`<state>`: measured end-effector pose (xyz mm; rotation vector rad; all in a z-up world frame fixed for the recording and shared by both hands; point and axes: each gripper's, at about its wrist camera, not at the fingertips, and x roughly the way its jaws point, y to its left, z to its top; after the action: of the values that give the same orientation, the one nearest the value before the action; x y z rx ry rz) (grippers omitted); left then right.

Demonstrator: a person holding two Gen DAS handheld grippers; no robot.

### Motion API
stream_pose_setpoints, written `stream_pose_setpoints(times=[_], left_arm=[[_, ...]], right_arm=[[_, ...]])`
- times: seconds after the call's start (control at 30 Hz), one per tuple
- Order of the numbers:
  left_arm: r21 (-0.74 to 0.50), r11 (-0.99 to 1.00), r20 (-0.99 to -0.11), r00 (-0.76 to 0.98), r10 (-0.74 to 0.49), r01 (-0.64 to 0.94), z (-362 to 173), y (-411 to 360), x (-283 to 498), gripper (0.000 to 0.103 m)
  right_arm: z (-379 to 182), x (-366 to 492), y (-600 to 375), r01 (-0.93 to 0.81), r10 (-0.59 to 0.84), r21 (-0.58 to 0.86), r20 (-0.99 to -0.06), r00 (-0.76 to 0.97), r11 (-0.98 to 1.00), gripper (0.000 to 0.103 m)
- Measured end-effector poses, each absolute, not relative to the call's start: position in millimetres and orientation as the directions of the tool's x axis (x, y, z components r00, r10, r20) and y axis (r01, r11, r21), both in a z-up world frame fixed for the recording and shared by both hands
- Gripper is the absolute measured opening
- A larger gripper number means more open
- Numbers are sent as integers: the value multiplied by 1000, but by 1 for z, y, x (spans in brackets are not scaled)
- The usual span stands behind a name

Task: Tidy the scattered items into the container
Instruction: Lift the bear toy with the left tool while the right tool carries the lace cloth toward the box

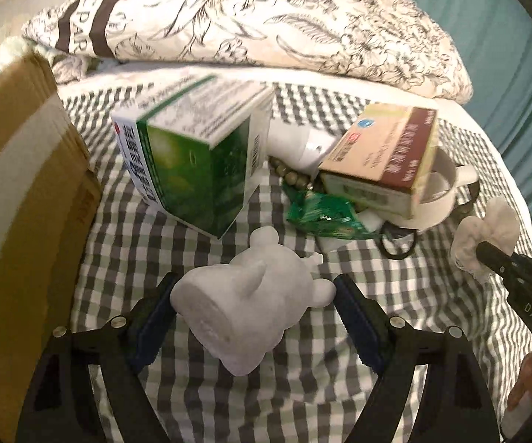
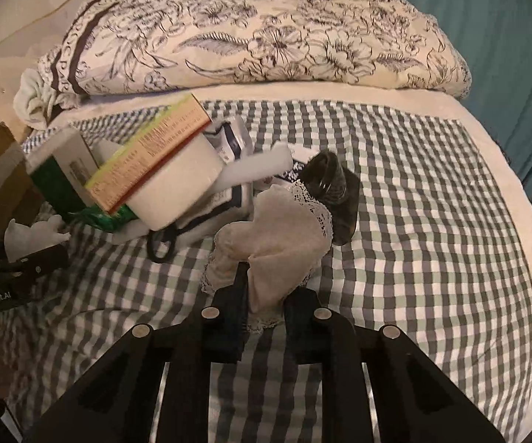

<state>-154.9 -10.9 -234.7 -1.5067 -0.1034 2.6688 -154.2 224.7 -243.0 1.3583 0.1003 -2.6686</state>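
Bedroom in home: bed [image 2: 432,221] with gingham sheet, floral quilt [image 2: 266,37] bunched at head, teal curtain [image 2: 487,18] behind.

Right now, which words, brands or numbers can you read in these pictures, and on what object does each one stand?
"GenRobot.AI": on the left gripper body.
"DAS": on the right gripper body.
"C PAR": partial lettering on the floral quilt.
Print on the green box, brown box and orange-edged box: too blurred to read.
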Motion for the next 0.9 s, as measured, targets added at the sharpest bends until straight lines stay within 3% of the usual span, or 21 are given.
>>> stream_pose_setpoints(times=[0.9], left_arm=[[-87,-994,-690,-716,106,-62,-93,-22,-59,85]], right_arm=[[-102,-49,218,185,-152,16,-643,-750,-983,16]])
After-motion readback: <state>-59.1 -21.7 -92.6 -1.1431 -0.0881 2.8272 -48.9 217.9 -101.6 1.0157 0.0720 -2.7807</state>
